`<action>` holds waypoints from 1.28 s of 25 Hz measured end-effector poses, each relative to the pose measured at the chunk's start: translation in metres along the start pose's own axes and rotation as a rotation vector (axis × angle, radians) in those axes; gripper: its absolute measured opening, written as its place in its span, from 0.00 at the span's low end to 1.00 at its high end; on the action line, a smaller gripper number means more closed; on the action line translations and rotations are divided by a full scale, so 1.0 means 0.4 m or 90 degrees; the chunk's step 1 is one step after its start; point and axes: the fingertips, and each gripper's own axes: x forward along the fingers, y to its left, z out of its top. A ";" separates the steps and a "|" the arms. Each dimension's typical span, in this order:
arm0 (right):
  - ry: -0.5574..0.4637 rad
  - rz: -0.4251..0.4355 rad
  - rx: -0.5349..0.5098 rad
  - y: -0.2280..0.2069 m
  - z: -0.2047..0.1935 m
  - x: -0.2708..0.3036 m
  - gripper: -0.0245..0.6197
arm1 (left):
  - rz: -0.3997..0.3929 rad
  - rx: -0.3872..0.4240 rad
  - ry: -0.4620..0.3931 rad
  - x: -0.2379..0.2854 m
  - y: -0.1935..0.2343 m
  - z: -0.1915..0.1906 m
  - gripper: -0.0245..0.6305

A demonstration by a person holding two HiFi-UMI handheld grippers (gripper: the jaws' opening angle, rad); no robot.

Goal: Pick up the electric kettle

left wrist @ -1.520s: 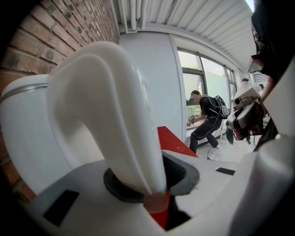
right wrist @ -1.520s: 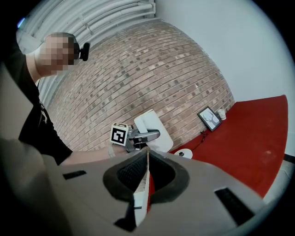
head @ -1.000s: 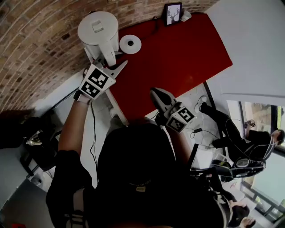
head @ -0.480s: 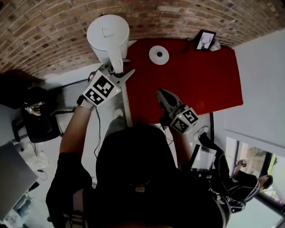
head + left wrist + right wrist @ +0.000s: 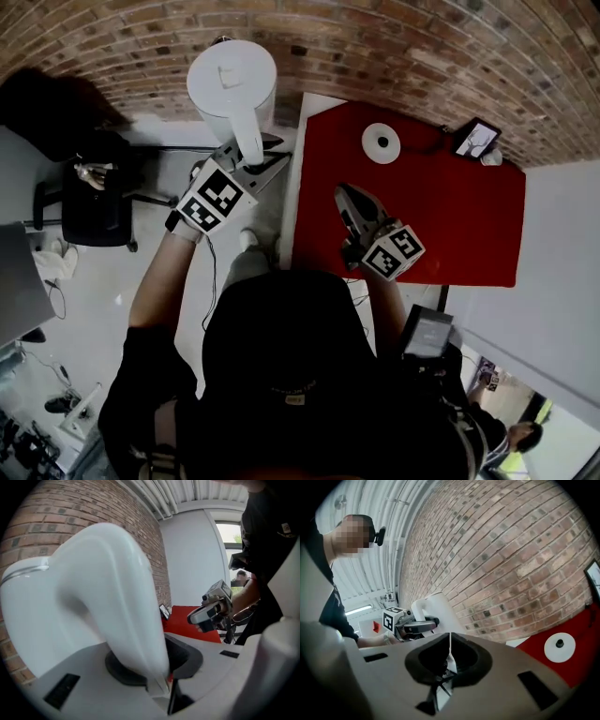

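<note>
The white electric kettle (image 5: 232,82) hangs in the air left of the red table (image 5: 441,225), over the floor beside the brick wall. My left gripper (image 5: 251,157) is shut on its handle (image 5: 249,129); in the left gripper view the handle (image 5: 129,616) fills the space between the jaws and the kettle body (image 5: 51,606) looms at left. The kettle's round white base (image 5: 382,142) lies on the table, apart from it. My right gripper (image 5: 345,195) hovers over the table's left part, shut with nothing in it (image 5: 449,654). In the right gripper view the kettle (image 5: 440,605) and left gripper (image 5: 410,625) show ahead.
A small framed picture (image 5: 476,139) stands at the table's far right corner. A black office chair (image 5: 94,192) stands on the floor at left, and a grey panel (image 5: 19,281) lies at the left edge. The brick wall (image 5: 394,47) runs along the far side.
The kettle, held in my left gripper, has travelled left, away from its base and off past the table's edge. My right gripper has swung along over the table, still shut.
</note>
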 end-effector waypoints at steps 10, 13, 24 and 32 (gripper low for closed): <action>0.050 0.097 -0.006 0.074 -0.034 0.137 0.05 | 0.099 -0.058 0.023 -0.161 0.030 -0.089 0.17; 0.060 0.114 -0.009 0.100 -0.044 0.175 0.05 | 0.114 -0.071 0.028 -0.208 0.034 -0.111 0.17; 0.084 0.178 -0.026 0.232 -0.078 0.301 0.05 | 0.184 -0.114 0.030 -0.378 0.040 -0.195 0.17; 0.099 0.224 -0.034 0.333 -0.116 0.375 0.05 | 0.241 -0.166 0.051 -0.501 0.018 -0.291 0.18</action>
